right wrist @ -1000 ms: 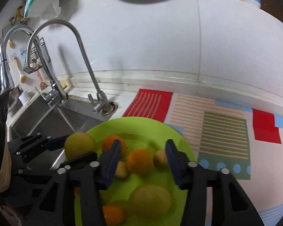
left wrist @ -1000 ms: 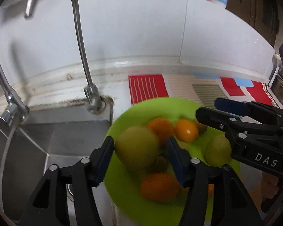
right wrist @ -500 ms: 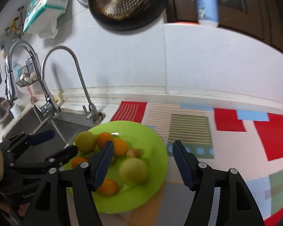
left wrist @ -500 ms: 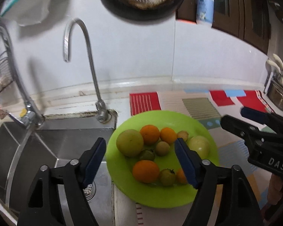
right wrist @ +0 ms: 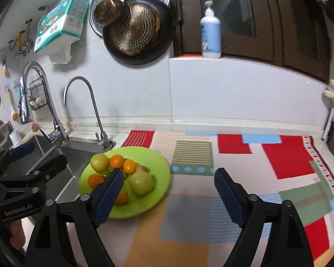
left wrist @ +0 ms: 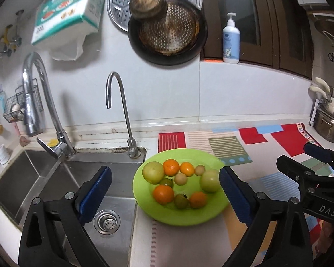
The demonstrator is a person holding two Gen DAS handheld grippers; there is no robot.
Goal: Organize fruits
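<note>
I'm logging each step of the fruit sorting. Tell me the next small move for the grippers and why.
Probably keep both grippers back. All the fruit, the oranges and green fruits alike, already sits on the green plate. The left gripper and right gripper have just been opening, nothing between their fingers, so nothing seems left to place.

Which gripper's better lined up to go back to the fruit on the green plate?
Likely left. The left gripper frames the green plate between open, empty jaws. The right gripper aims over the mat, plate off to its left.
</note>
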